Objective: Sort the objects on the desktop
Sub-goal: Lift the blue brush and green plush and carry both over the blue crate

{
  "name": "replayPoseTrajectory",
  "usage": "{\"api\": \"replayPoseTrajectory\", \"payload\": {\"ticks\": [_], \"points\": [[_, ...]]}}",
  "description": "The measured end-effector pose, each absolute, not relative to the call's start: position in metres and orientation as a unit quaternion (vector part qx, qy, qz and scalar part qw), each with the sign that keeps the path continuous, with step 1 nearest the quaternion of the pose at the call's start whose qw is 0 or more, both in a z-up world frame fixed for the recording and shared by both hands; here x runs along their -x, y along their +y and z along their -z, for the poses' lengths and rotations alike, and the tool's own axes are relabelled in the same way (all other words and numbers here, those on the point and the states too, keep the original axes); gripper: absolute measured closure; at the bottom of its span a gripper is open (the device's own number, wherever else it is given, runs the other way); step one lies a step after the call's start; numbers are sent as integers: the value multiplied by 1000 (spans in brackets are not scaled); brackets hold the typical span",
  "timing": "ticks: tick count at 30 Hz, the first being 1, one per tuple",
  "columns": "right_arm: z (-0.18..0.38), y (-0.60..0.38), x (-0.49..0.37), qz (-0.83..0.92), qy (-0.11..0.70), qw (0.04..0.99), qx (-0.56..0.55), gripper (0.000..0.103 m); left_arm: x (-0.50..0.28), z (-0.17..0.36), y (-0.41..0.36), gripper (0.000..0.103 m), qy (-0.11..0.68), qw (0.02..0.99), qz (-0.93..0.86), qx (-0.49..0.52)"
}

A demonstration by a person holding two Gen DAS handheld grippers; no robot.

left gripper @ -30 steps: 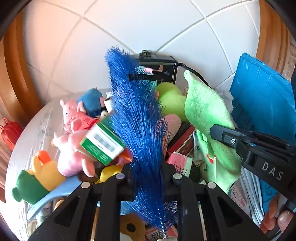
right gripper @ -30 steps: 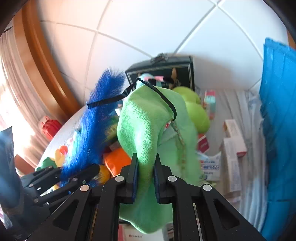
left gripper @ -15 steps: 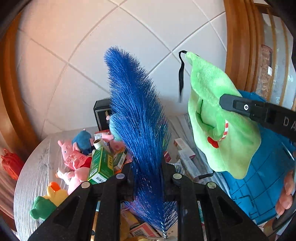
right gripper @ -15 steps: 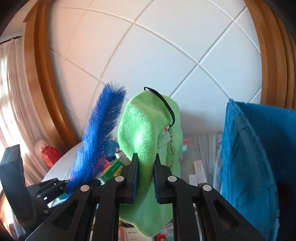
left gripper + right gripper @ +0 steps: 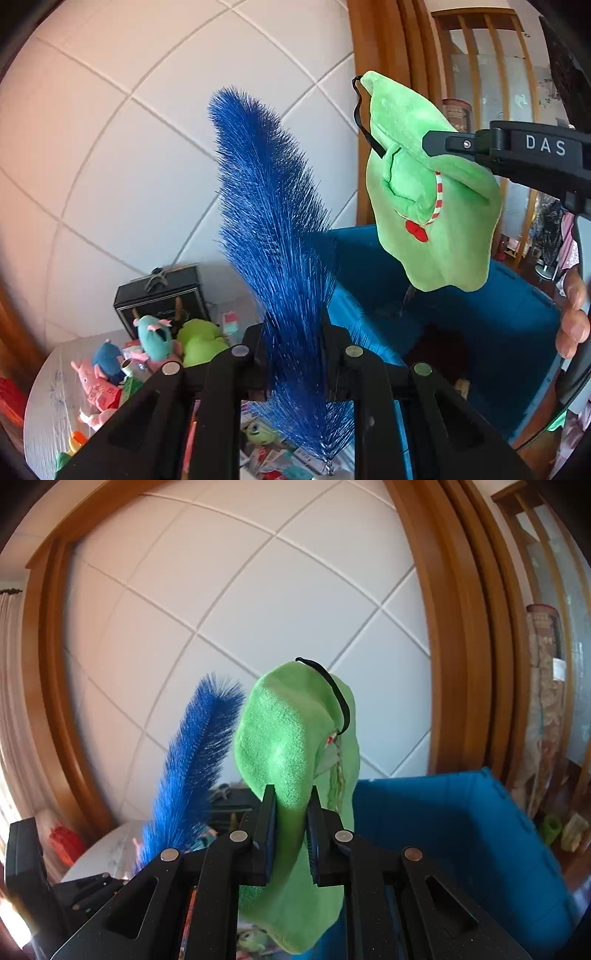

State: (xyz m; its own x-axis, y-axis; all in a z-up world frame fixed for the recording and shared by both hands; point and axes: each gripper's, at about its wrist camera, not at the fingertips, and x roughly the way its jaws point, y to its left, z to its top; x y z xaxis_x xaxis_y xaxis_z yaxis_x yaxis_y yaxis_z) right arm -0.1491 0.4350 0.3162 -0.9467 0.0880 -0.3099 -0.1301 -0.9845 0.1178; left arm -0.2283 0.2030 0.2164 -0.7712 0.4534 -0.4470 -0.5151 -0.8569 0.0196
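My left gripper is shut on a long blue bristle brush that stands upright between its fingers, high above the table. My right gripper is shut on a soft green plush pouch with a black loop at its top. In the left wrist view that pouch hangs from the right gripper's finger above the open blue bin. The brush rises to the left of the pouch in the right wrist view.
A round pale table below left carries a heap of plush toys, small boxes and a black case. The blue bin stands at the right. A tiled wall and wooden frame lie behind. A hand shows at the right edge.
Both grippers have risen well above the table with their loads and swung right towards the blue bin. The table heap has dropped low in both views.
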Motion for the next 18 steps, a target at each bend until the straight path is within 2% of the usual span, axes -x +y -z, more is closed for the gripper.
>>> {"api": "replayPoseTrajectory", "payload": {"ticks": [5,9,13,18], "points": [[-332,508,137,-980,51,100,163,89,241,-231,284,86,74,299,-921,240],[-319,568,142,-971,41,127,197,89,265,-214,357,86,92,312,-901,287],[-287,627,171,-958,54,138,245,89,293,-183,423,86,112,306,-875,357],[-218,679,208,-931,62,170,317,89,328,-132,470,86,152,271,-849,426]]}}
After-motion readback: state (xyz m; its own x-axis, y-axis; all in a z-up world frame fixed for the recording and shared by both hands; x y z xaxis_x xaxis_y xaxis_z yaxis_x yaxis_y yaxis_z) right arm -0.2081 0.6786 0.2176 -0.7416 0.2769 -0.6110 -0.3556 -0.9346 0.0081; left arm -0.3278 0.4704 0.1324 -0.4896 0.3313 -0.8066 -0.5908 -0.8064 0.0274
